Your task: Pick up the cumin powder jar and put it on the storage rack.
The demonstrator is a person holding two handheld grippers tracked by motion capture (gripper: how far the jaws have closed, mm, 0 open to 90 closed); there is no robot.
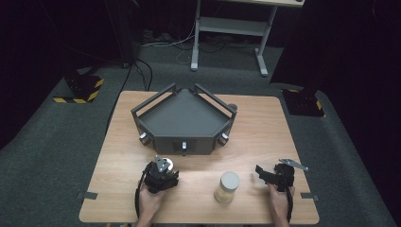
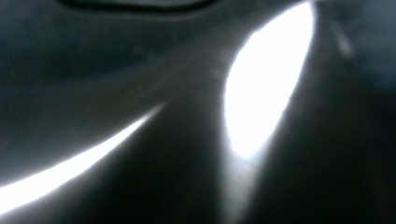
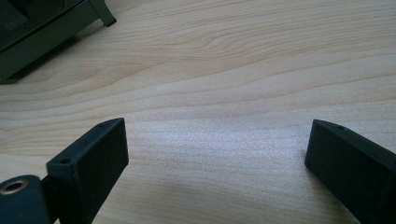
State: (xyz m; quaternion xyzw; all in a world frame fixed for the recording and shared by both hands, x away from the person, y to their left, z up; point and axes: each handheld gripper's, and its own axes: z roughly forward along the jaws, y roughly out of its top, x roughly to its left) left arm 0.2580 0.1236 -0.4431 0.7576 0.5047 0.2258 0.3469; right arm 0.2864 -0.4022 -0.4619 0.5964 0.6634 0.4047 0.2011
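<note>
Left hand-held gripper (image 1: 161, 176) closed, its own view a blurred glare; contents unclear. Right hand-held gripper (image 3: 217, 154) wide open over bare bench (image 3: 243, 70), w/ jar (image 1: 227, 187) between them.

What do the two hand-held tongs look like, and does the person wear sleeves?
Both tongs are black and blocky. The left tongs carry a grey three-cornered plate with small dark holes on top; the right tongs have the same plate at the far side. A black cable loops from each beside the wrist. The jaws are flat black blocks. No sleeves cover the forearms.
</note>
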